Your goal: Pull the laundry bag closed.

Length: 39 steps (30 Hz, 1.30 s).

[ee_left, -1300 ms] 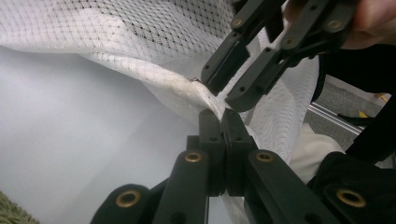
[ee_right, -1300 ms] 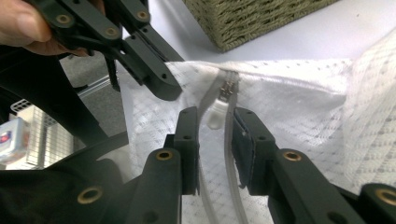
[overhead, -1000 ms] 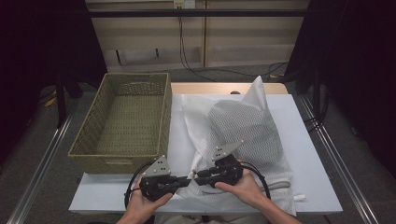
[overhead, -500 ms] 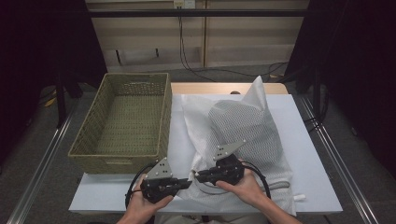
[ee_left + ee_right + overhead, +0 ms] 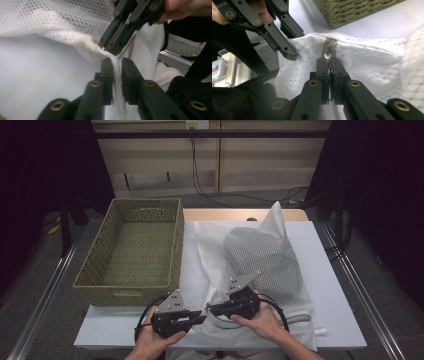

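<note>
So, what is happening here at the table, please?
A person works on a white mesh laundry bag lying on the table, with a hand-held gripper in each hand. The left hand-held gripper pinches the bag's edge, a strip of fabric between its jaws. The right hand-held gripper is closed on the zipper pull at the bag's near end. The wicker basket stands to the left.

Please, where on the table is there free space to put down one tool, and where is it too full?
Free: the white table strip right of the mesh bag, and the near-left patch in front of the basket. A narrow lane also runs between basket and bag. Crowded: the near edge at the middle, where the left tool and right tool pinch the bag.
</note>
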Motion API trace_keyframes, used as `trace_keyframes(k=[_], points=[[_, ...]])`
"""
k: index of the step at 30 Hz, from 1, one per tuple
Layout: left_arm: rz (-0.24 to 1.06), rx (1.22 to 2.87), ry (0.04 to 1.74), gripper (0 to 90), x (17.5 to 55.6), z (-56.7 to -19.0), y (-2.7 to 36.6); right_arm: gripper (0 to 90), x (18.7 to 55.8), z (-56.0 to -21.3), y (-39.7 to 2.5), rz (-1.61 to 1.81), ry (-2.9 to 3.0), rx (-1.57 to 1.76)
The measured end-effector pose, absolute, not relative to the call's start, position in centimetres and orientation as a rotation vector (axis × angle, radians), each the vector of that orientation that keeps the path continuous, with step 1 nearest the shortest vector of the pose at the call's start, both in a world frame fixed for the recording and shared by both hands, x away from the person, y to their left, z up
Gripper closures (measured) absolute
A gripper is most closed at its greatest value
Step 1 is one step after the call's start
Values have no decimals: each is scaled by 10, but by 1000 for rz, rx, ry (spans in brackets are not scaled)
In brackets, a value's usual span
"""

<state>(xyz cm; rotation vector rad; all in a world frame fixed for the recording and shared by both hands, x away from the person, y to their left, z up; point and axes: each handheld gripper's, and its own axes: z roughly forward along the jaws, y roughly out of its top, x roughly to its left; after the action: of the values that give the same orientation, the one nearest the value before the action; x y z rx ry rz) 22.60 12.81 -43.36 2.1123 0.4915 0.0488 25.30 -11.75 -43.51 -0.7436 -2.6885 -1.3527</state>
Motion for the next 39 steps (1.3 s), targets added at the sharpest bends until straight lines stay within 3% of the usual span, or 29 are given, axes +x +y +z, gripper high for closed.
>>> trace_keyframes(k=[1, 3, 6, 8, 15, 19, 21, 31, 34, 39], points=[[26, 2107, 485, 786, 226, -434, 129, 875, 253, -434, -119, -1357, -2687, -753], [38, 2096, 479, 884, 224, -433, 128, 900, 254, -434, -121, -1365, -2684, -777], [31, 2093, 478, 891, 224, -431, 125, 894, 256, -436, -121, -1376, -2669, -778], [30, 2086, 480, 891, 224, -430, 125, 794, 257, -437, -121, -1380, -2649, -771], [33, 2069, 474, 891, 224, -426, 130, 674, 256, -442, -117, -1353, -2643, -767], [23, 2054, 465, 892, 223, -426, 130, 701, 256, -443, -112, -1357, -2661, -762], [20, 2055, 461, 891, 223, -426, 130, 806, 255, -443, -111, -1365, -2663, -761], [38, 2086, 500, 885, 226, -430, 134, 824, 253, -435, -122, -1359, -2690, -767], [47, 2095, 516, 811, 226, -431, 133, 824, 253, -435, -122, -1341, -2712, -760], [44, 2064, 520, 556, 225, -424, 131, 824, 251, -434, -120, -1324, -2730, -746]])
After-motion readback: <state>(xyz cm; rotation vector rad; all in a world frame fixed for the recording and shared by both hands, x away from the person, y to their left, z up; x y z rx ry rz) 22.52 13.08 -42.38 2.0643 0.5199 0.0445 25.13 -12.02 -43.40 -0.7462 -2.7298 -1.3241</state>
